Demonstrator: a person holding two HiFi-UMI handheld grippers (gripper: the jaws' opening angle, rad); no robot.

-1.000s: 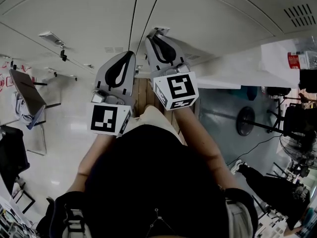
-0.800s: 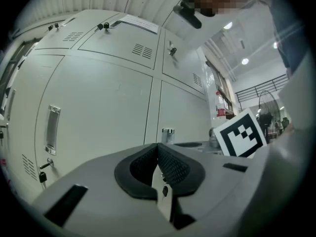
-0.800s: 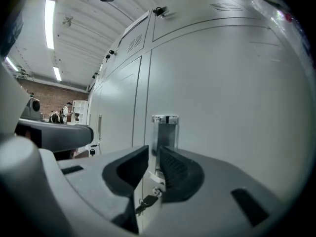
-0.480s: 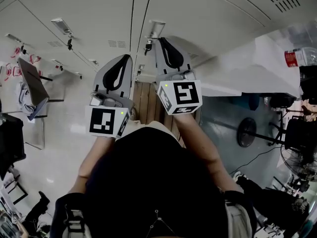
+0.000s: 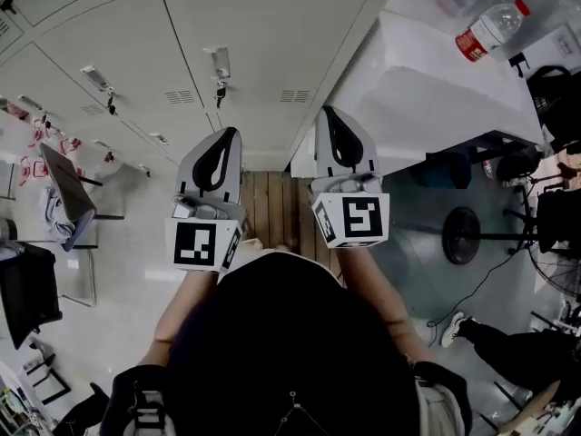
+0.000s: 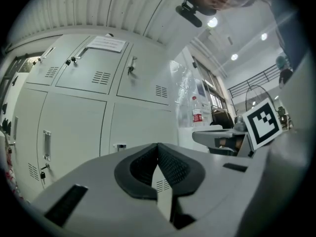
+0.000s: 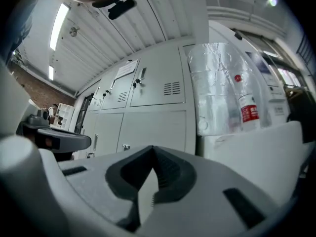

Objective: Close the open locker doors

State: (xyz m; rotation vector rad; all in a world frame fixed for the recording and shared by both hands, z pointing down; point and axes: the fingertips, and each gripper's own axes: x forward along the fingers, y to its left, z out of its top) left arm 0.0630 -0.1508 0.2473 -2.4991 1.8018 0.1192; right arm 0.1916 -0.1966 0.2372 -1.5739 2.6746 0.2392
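The pale grey lockers fill the top of the head view, and every door I can see lies flush and shut. One door carries a handle with a key. My left gripper and right gripper hang side by side short of the locker fronts, touching nothing. The left gripper is shut and empty, with shut locker doors beyond it. The right gripper has just been closing; its tips now meet with nothing between them, facing more shut doors.
A white table stands against the lockers on the right, with a red-labelled water bottle and plastic-wrapped goods on it. A folding chair is at the left. A round stand base and a person's leg are at the right.
Both grippers have drawn back from the locker fronts. The right gripper was by a door handle and now hangs apart from it, nearer the white table.
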